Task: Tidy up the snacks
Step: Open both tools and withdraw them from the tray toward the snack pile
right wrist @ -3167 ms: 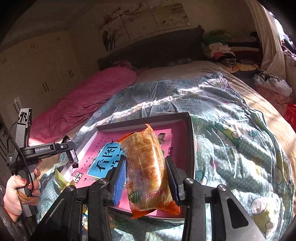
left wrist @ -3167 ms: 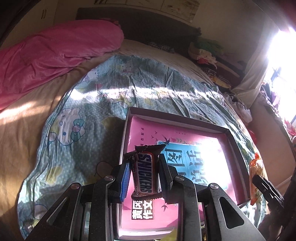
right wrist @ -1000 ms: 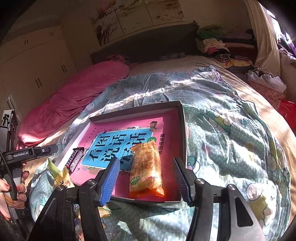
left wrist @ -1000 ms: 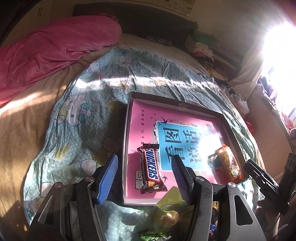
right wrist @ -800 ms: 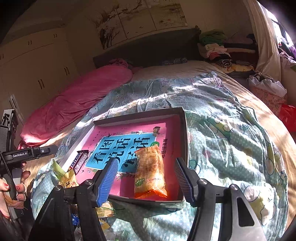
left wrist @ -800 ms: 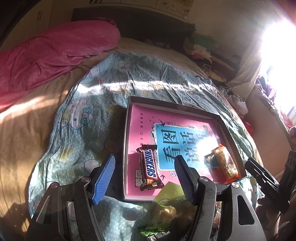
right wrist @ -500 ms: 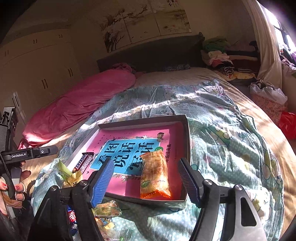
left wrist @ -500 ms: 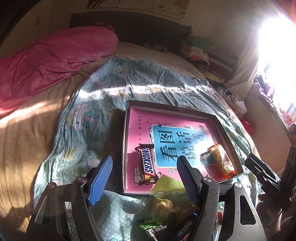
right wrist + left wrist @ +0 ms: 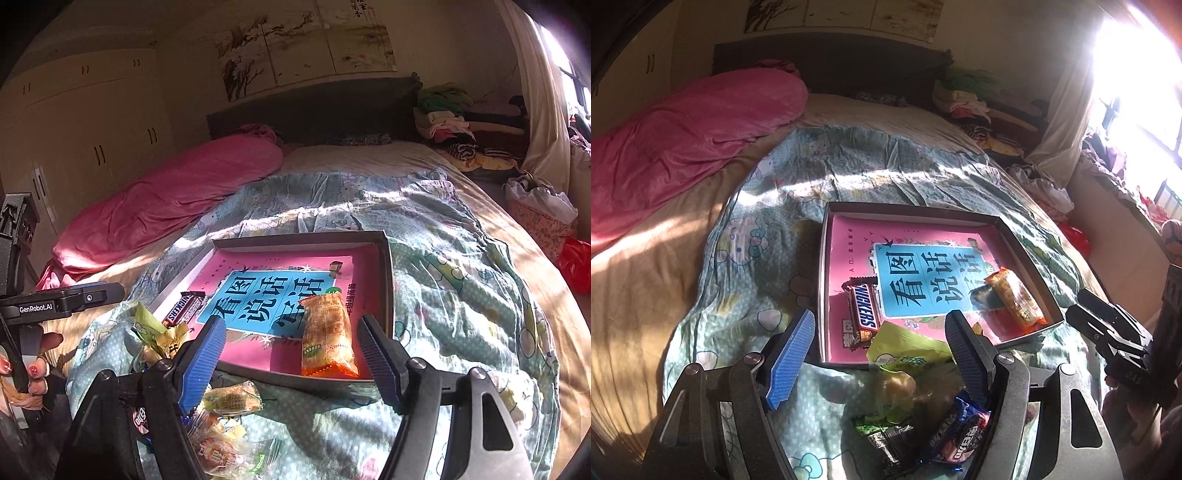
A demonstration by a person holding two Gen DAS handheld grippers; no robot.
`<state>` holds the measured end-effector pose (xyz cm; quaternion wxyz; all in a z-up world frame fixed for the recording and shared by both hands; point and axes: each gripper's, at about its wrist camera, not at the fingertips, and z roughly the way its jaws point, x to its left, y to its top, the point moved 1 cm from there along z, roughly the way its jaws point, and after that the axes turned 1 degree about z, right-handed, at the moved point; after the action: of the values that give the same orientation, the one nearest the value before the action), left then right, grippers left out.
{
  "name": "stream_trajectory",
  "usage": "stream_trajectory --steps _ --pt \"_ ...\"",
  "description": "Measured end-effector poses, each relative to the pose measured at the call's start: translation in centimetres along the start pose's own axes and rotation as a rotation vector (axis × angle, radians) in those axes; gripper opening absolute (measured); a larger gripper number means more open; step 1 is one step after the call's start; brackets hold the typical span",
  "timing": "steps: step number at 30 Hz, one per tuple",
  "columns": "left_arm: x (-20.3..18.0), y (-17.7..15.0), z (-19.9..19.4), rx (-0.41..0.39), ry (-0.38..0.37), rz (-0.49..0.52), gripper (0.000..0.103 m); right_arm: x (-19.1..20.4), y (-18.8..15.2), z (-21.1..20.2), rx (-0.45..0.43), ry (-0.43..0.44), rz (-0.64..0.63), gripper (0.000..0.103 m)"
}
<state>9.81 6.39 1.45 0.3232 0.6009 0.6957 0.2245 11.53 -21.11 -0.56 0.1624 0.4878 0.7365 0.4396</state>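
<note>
Snacks heaped nearside; wardrobe only rightward.

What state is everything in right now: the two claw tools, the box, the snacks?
left gripper: open, empty
right gripper: jaws opening, empty
box: lidless, on the bedspread
Snickers bar: flat in the box
orange packet: flat in the box
loose snacks: heaped outside the box

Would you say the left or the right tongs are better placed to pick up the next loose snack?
Left, probably: the left tongs stand open right over the loose snack pile, with a green packet between their tips.
</note>
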Motion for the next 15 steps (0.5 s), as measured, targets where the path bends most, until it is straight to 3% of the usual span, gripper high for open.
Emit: stream_trajectory --steps 15 --pt "-1.1 -1.4 -1.3 0.012 -0.017 0.045 0.075 2.1 -1.3 -1.4 0.029 0.012 -0.047 0.075"
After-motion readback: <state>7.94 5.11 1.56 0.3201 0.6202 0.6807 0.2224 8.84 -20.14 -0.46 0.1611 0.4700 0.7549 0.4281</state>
